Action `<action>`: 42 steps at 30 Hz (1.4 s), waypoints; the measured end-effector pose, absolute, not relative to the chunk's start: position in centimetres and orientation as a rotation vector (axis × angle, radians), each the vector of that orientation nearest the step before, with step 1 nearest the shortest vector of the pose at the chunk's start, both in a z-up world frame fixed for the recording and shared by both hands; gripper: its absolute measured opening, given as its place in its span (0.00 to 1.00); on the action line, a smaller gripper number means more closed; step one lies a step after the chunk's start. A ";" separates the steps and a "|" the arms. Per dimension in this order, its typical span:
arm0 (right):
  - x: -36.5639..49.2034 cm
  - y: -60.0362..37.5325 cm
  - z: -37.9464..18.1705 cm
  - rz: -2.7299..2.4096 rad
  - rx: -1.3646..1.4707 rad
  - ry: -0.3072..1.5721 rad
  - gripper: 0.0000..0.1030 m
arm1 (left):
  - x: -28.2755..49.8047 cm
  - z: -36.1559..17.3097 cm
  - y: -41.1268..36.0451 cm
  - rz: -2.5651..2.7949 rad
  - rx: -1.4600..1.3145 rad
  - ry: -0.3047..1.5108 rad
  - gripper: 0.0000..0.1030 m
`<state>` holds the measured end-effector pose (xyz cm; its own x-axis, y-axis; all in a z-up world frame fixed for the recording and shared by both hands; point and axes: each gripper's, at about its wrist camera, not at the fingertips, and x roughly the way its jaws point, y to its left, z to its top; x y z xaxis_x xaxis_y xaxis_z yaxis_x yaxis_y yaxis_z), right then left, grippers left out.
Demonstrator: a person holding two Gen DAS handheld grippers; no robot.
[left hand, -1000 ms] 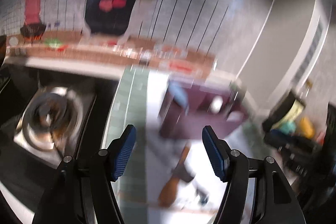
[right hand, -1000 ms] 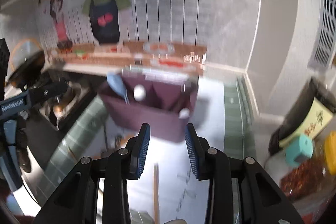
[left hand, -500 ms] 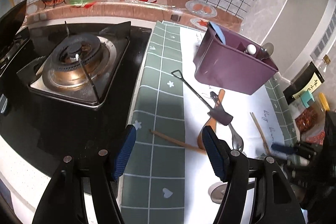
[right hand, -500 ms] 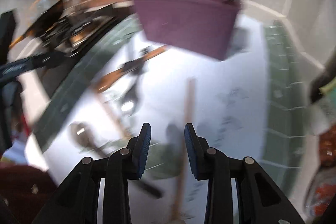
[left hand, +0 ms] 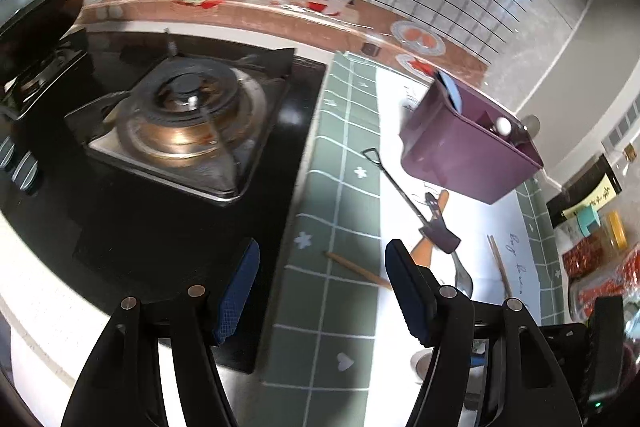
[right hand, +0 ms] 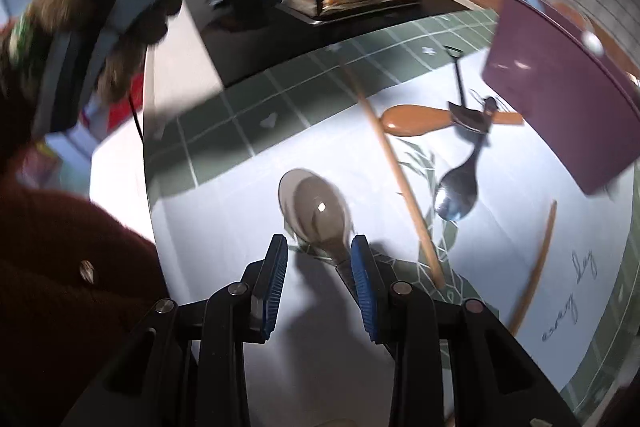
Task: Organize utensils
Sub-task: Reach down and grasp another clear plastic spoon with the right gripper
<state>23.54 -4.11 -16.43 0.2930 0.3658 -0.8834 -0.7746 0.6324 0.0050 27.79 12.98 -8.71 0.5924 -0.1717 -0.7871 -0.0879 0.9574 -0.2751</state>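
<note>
A grey-brown spoon (right hand: 316, 211) lies on the white mat. My right gripper (right hand: 319, 279) hangs low over it, its jaws opening. The spoon's neck runs between them close to the right finger (right hand: 362, 283), and no pad presses on it. Further off lie a long chopstick (right hand: 400, 179), a wooden spoon (right hand: 416, 121), a metal spoon (right hand: 458, 195) and a small black shovel (right hand: 468, 115). The purple utensil bin (right hand: 560, 107) stands behind them. My left gripper (left hand: 322, 291) is open and empty above the green mat edge, with the chopstick (left hand: 356, 269) below and the bin (left hand: 468, 155) ahead to the right.
A gas stove (left hand: 184, 123) on black glass fills the left half of the counter. Jars and bottles (left hand: 592, 247) crowd the right edge. A second chopstick (right hand: 536, 267) lies to the right. A dark red sleeve (right hand: 60, 287) sits at lower left.
Both views swung down from the wall to the counter. The right gripper rolled and sank from facing the bin to just over the grey spoon. The left gripper drifted lower by the stove.
</note>
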 end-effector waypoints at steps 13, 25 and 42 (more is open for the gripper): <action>26.6 -2.8 -17.1 0.779 -0.474 0.995 0.30 | 26.6 -9.0 15.4 0.007 -0.340 0.944 0.64; 26.9 -2.4 -17.1 0.681 -0.415 0.949 0.29 | 28.9 -9.1 11.9 -0.050 -0.300 0.963 0.64; 27.0 -20.3 -8.8 0.114 0.083 0.800 0.29 | 31.8 -11.5 -1.1 -0.236 -0.093 1.027 0.68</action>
<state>27.02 -20.27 -8.83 0.6910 0.1328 -0.7105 -0.0702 0.9907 0.1168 31.80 -1.07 -11.52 0.4948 -0.2377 -0.8359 0.1505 0.9708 -0.1869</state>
